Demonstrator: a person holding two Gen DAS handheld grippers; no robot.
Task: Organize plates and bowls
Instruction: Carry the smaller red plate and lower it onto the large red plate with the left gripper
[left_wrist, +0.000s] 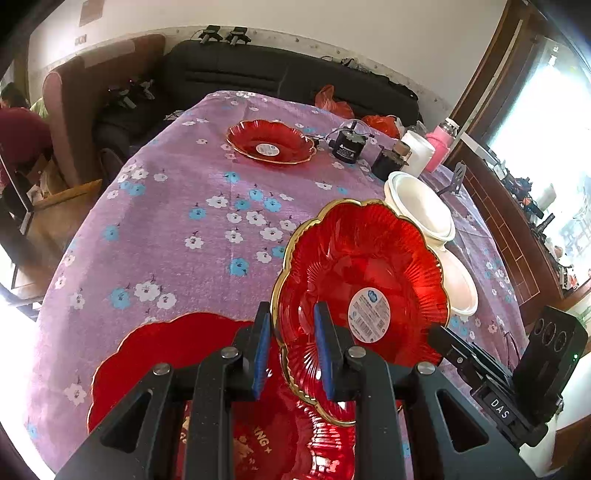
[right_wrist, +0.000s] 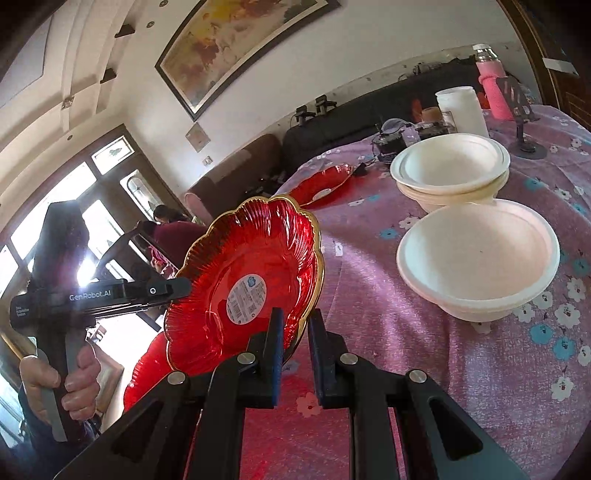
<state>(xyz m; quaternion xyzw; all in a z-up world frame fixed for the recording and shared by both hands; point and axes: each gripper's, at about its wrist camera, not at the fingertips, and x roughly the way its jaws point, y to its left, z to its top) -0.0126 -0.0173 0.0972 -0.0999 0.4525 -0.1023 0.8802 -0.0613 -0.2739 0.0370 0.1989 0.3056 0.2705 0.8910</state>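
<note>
Red plate (left_wrist: 354, 273) tilted, pinched at opposite rims by left gripper (left_wrist: 291, 350) and right gripper (right_wrist: 295, 354).

- A white wall (right_wrist: 280, 70) runs behind the counter (left_wrist: 177, 236), which wears a purple cloth with white and blue flowers.
- A large framed painting (right_wrist: 236, 40) hangs on that wall, with a small plaque (right_wrist: 197, 136) below it.
- A black sofa (left_wrist: 258, 74) stands against the wall beyond the counter's far edge, a brown armchair (left_wrist: 92, 99) beside it.
- Tall windows (right_wrist: 107, 192) in dark frames glare with daylight past the counter's left edge.
- A dark wood frame (left_wrist: 491, 74) borders a bright opening (left_wrist: 546, 122) off the right edge.
- The white ceiling (right_wrist: 81, 55) is stepped, with recessed spotlights.
- A person in a dark red top (left_wrist: 18, 136) bends near the armchair.
</note>
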